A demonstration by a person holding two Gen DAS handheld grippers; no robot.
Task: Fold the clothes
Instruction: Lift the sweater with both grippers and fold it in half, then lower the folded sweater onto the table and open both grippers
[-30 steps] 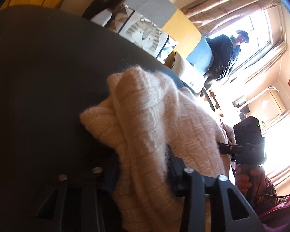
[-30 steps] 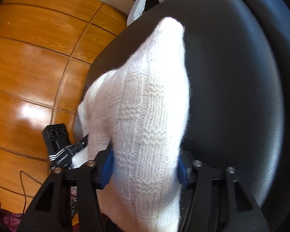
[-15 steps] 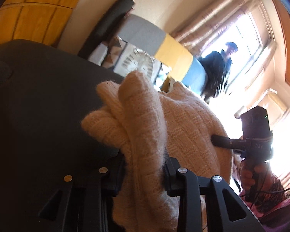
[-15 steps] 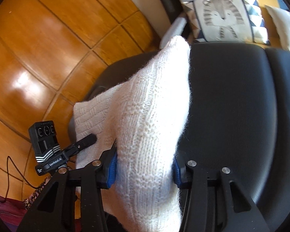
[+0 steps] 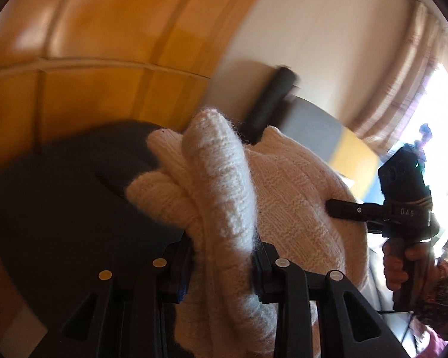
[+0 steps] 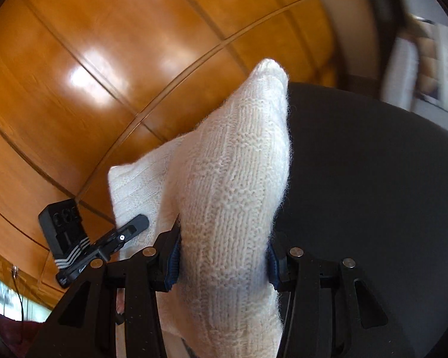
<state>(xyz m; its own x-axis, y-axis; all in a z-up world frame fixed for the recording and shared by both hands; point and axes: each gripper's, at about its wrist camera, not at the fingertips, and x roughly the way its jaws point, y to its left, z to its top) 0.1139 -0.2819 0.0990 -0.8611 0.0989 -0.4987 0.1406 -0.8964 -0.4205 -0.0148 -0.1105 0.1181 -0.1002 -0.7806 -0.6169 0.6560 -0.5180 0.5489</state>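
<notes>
We hold a cream knit sweater [image 5: 224, 197] bunched above a black seat [image 6: 373, 179], left gripper [image 5: 222, 265] & right gripper [image 6: 224, 262] both clamped on it (mid-fold, prob.), needing even lowering next.

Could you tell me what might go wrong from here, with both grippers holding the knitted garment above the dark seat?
1. The left gripper pinches a thick bunched roll of the cream knit sweater; loose layers could slip out and undo the fold.
2. The right gripper grips only a narrow ridge, so fuzzy yarn may snag on its pads.
3. The black seat ends near the wooden floor; hanging fabric might drop there.
</notes>
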